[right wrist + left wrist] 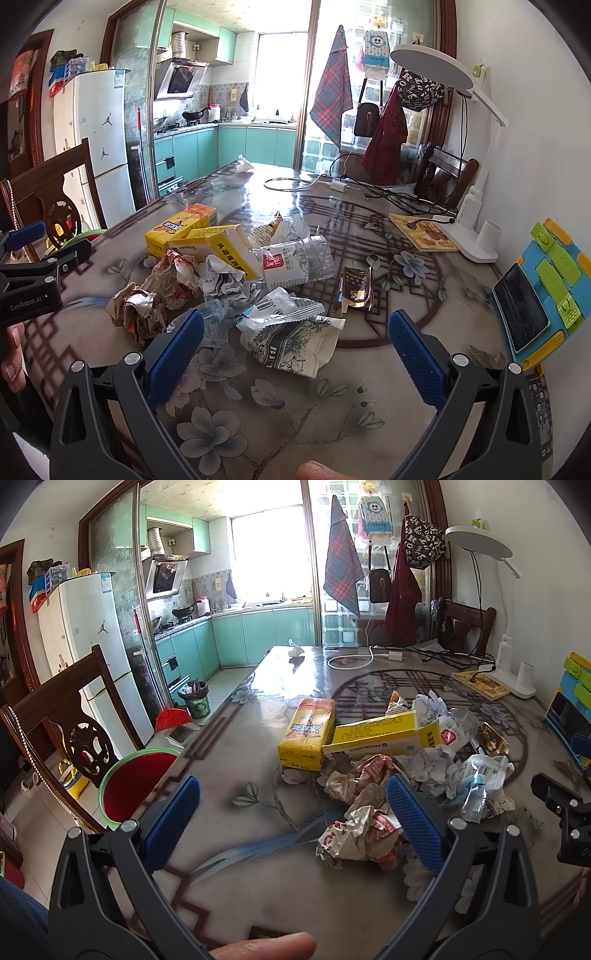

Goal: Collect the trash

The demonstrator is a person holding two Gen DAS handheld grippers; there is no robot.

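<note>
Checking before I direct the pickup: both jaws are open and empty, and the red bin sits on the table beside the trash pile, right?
Not quite. The red bin stands on the floor off the table's edge by the chair, as the left wrist view shows. Both the left gripper and right gripper are open and empty.

Glossy, reflective table [280, 413], crumpled paper wrappers [364, 834], a clear crinkled plastic bottle [299, 262].

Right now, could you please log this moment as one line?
phase: start | left gripper: open, empty | right gripper: open, empty | trash pile: on table | bin: beside table
</note>
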